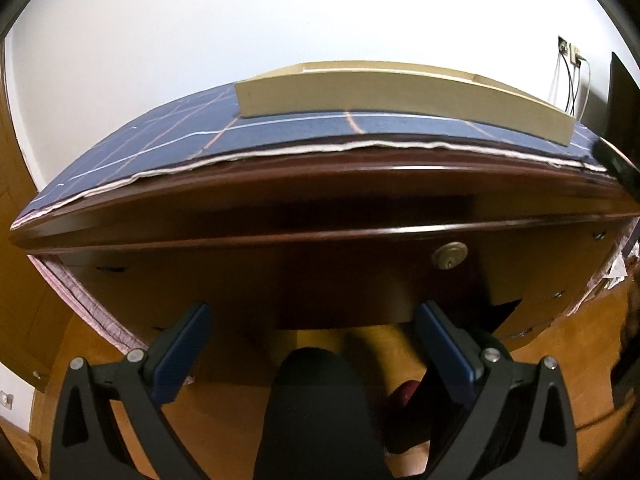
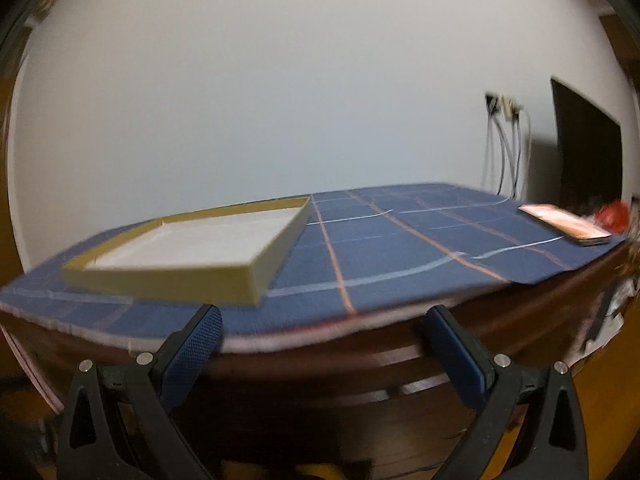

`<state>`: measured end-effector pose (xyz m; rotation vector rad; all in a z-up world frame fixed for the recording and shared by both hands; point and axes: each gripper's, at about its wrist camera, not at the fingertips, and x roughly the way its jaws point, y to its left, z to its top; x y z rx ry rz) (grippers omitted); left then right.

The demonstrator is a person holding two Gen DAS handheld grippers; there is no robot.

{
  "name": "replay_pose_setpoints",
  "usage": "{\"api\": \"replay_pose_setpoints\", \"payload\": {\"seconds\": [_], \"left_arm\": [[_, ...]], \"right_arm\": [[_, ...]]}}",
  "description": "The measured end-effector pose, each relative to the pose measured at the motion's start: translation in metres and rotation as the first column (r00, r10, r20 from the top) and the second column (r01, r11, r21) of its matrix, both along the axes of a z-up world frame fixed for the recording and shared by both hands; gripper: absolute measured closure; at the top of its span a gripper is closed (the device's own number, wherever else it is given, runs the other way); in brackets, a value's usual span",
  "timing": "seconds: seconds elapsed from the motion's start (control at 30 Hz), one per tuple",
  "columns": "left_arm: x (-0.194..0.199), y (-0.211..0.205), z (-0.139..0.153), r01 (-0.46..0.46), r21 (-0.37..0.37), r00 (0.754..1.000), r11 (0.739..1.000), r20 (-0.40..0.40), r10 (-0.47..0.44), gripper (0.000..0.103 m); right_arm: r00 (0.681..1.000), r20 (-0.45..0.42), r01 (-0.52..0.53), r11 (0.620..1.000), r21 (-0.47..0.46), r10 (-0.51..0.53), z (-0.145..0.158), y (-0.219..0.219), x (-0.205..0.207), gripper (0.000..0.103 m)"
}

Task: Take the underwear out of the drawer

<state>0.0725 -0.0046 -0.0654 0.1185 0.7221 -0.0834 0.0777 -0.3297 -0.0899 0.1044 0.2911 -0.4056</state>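
Left gripper (image 1: 312, 344) — fingers spread apart, holding nothing — hovers low before the closed drawer (image 1: 280, 276), below its brass lock (image 1: 449, 255). Right gripper (image 2: 320, 344), likewise spread and holding nothing, faces the desk edge beside the shallow tray (image 2: 256, 276) on the blue cloth (image 2: 400, 248). Underwear: not visible — its place cannot be told.

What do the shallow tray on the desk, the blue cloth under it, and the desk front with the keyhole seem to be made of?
Shallow tray: probably cardboard, matte beige walls with a white inside.
Blue cloth: woven fabric, matte, with a frayed pale edge.
Desk front: dark wood or veneer, glossy, since its edge shows highlights.
Keyhole lock: metal, brass-coloured.
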Motion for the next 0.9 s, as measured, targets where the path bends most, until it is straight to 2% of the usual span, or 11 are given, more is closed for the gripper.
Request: {"api": "replay_pose_setpoints", "payload": {"seconds": [0.17,0.37,0.43,0.57,0.67,0.8,0.9], "left_arm": [[0.008,-0.005,-0.006,0.009,0.006,1.000,1.000,0.024,-0.009,0.001],[0.016,-0.013,-0.007,0.002,0.016,0.999,1.000,0.039,-0.003,0.001],[0.017,-0.013,-0.005,-0.005,0.027,0.999,1.000,0.035,0.004,0.001],[0.015,-0.010,-0.003,-0.014,0.034,0.999,0.999,0.033,0.013,0.001],[0.013,-0.013,-0.001,-0.014,0.041,0.999,0.999,0.034,0.012,0.001],[0.015,-0.011,-0.002,-0.011,0.035,0.999,0.999,0.031,0.010,0.001],[0.012,-0.008,-0.001,-0.008,0.034,0.999,0.999,0.036,0.007,0.001]], "right_arm": [[0.999,-0.011,-0.038,0.998,0.045,0.039,-0.024,0.000,-0.024,0.001],[0.992,-0.096,-0.079,0.993,0.091,0.087,-0.048,-0.018,0.000,0.001],[0.986,-0.103,-0.117,0.983,0.142,0.133,-0.055,-0.029,0.011,0.001],[0.968,-0.062,-0.221,0.943,0.250,0.243,-0.063,-0.039,0.020,0.000],[0.964,-0.063,-0.238,0.942,0.238,0.259,-0.064,-0.039,0.023,0.000],[0.943,-0.152,-0.261,0.942,0.209,0.295,-0.060,-0.031,0.026,0.000],[0.934,-0.172,-0.271,0.935,0.231,0.313,-0.057,-0.032,0.023,0.000]]}}
